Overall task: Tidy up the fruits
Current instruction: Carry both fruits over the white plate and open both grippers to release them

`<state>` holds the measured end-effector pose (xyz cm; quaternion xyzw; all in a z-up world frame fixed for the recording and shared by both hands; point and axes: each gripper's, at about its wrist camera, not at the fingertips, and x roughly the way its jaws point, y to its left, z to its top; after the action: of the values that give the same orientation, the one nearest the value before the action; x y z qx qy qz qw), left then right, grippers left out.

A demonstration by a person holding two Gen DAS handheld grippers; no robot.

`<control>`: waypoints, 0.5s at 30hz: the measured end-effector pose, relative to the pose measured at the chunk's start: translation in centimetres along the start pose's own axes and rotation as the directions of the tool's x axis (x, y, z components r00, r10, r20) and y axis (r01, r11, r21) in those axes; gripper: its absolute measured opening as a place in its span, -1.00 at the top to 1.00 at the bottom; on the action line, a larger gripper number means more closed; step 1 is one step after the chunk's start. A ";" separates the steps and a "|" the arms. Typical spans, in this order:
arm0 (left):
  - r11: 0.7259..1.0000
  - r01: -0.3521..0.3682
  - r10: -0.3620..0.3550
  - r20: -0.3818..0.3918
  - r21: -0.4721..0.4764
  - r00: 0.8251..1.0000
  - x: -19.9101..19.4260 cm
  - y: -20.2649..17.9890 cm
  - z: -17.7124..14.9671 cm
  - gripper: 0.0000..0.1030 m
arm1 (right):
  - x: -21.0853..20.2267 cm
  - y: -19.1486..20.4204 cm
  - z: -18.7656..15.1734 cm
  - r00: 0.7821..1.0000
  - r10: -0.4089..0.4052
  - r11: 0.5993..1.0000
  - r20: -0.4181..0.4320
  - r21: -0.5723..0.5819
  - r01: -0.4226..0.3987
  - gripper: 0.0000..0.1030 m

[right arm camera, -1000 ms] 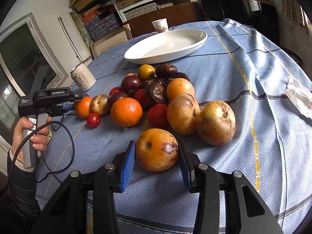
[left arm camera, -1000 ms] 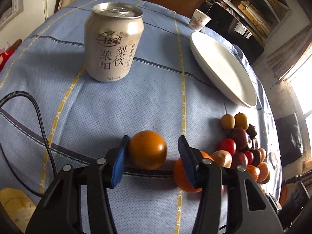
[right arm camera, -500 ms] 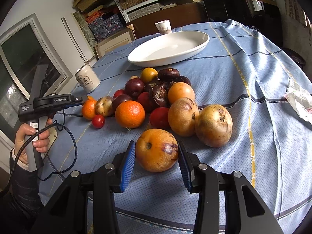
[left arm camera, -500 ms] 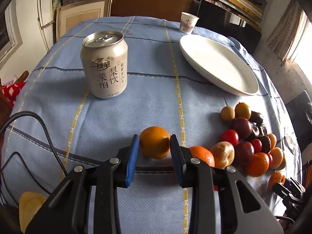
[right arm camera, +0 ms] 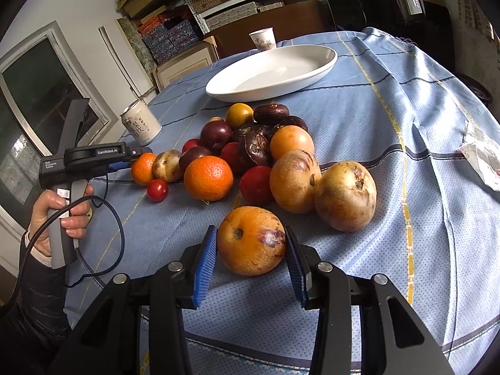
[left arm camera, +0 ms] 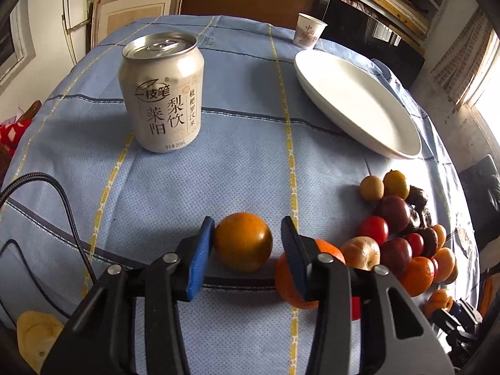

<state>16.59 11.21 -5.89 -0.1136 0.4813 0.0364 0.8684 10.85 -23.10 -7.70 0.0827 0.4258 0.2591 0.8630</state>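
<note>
Blue cloth (left arm camera: 218, 168) carries a white platter (right arm camera: 272, 72) beyond the fruit pile (right arm camera: 250, 147). Right gripper (right arm camera: 251, 264) clamps a blotched orange fruit (right arm camera: 251, 240); left gripper (left arm camera: 247, 254), fingers apart, flanks a small orange (left arm camera: 242, 240).

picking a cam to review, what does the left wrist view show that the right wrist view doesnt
Left wrist only: the left claw around a smooth orange fruit, with a gap at its right pad.

Right wrist only: the right claw pressed against a blotched orange fruit, a crumpled wrapper, the hand gripping the left tool.

Both: can, white plate, paper cup, fruit pile.
</note>
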 end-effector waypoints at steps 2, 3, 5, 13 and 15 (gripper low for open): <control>1.000 0.009 -0.009 -0.004 -0.006 1.000 -0.1 0.2 0.0 0.28 | -0.2 0.0 0.2 1.000 0.002 1.000 0.006 0.000 -0.002 0.17; 1.000 0.016 -0.016 -0.006 -0.008 1.000 -0.1 0.2 0.0 0.28 | -0.5 0.0 0.3 1.000 0.008 1.000 0.010 -0.001 -0.008 0.17; 1.000 0.020 -0.020 -0.006 -0.001 1.000 -0.2 0.1 0.0 0.28 | -0.9 0.0 0.6 1.000 0.019 1.000 0.016 -0.005 -0.019 0.17; 0.998 0.002 -0.008 0.084 0.069 0.996 -2.5 -1.4 0.0 0.29 | -2.4 -0.2 2.6 0.998 0.037 0.999 0.047 -0.024 -0.036 0.17; 0.995 -0.003 -0.011 0.127 0.104 0.992 -3.5 -2.2 0.3 0.29 | -2.6 -0.3 3.4 0.998 0.046 0.999 0.049 -0.028 -0.045 0.17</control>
<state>15.31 9.27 -2.40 -0.0667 0.4261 0.0167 0.9021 12.35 -24.45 -3.89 0.0868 0.3989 0.2822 0.8681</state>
